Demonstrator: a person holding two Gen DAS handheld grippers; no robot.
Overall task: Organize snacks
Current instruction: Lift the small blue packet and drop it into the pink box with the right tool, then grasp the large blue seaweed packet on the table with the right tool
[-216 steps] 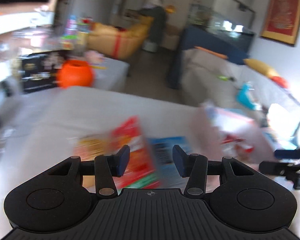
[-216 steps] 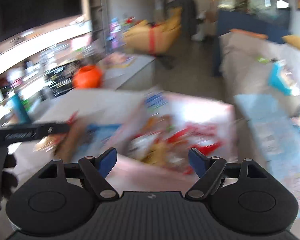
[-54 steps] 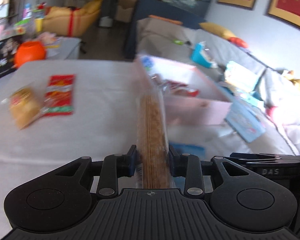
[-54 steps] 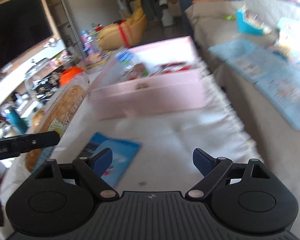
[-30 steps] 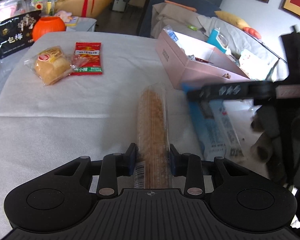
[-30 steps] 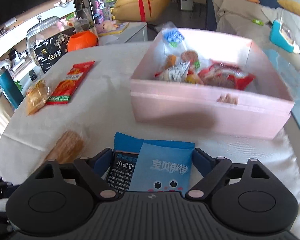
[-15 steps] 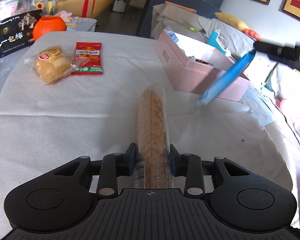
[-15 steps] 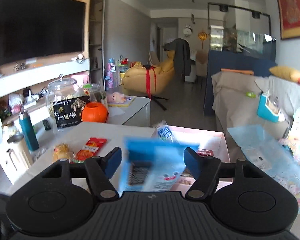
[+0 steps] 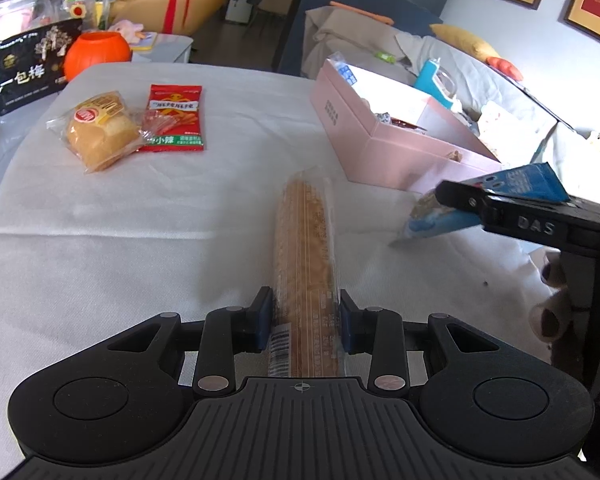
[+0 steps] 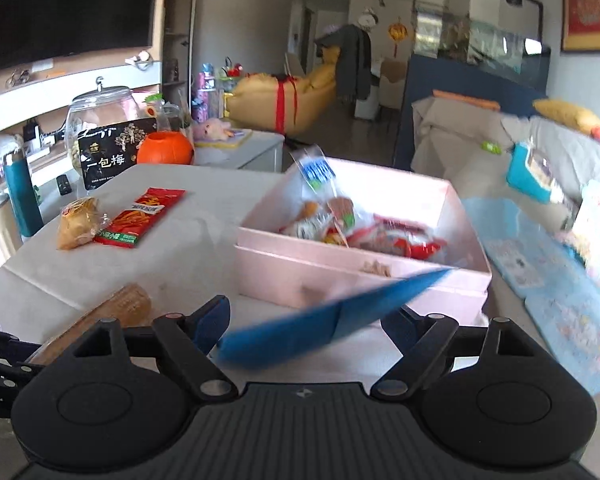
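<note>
Since a moment ago the blue snack packet (image 10: 332,320) has tipped slantwise between the right gripper (image 10: 306,326), whose jaws are opening, so a drop toward the pink cardboard box (image 10: 356,276) at 12 o'clock seems underway. White cloth covers the worktop (image 9: 180,208). Clamped lengthwise in the left gripper (image 9: 303,324) is a long, crinkly clear biscuit sleeve (image 9: 304,240). At 10 o'clock lie a wrapped bun (image 9: 100,130) and glossy red packet (image 9: 176,118).

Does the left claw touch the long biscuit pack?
Touching. In the left wrist view the left claw has both blue pads pressed against the sides of the long biscuit pack, with no gap.
</note>
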